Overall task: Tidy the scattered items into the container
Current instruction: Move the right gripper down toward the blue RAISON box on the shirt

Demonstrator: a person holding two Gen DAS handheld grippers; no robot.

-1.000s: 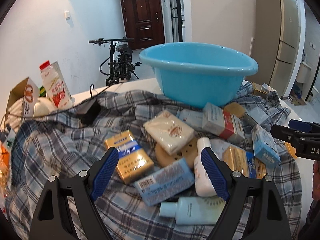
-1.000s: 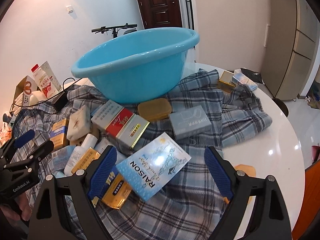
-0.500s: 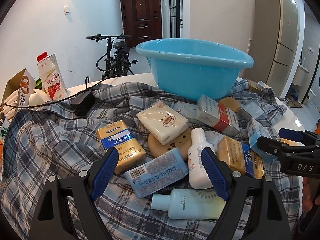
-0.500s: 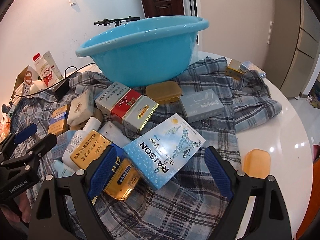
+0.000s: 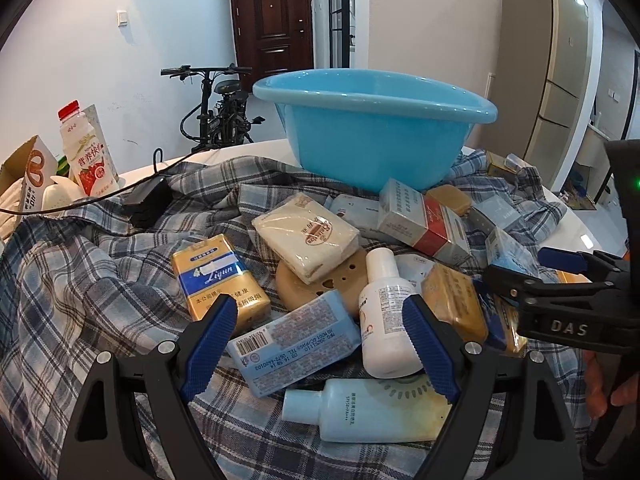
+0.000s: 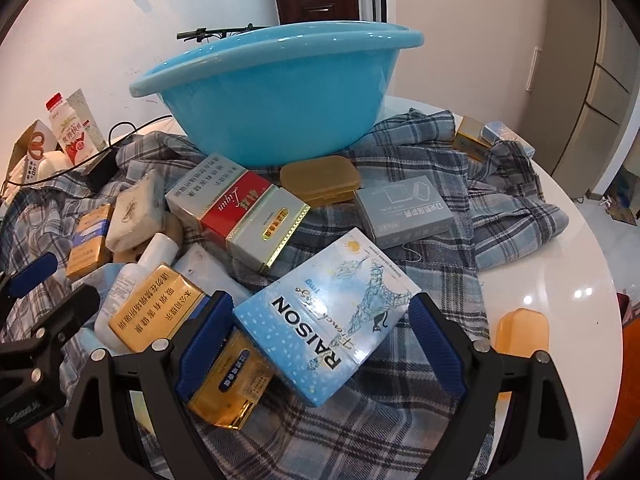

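Nearest, at bottom of the left wrist view, the left gripper [image 5: 318, 344] is released, jaws spread w/ nothing pressed; a pale blue box [image 5: 296, 342] and a white bottle [image 5: 386, 312] lie between its fingers on the plaid cloth [image 5: 80, 280]. Similarly, the right gripper [image 6: 320, 344] is released at bottom of its view, a RAISON box [image 6: 326, 316] between its pads, not squeezed. Further up, centre frame, red-and-silver box [image 6: 240, 210]. Behind, upper centre, the blue basin [image 6: 280, 104] stands on the cloth.
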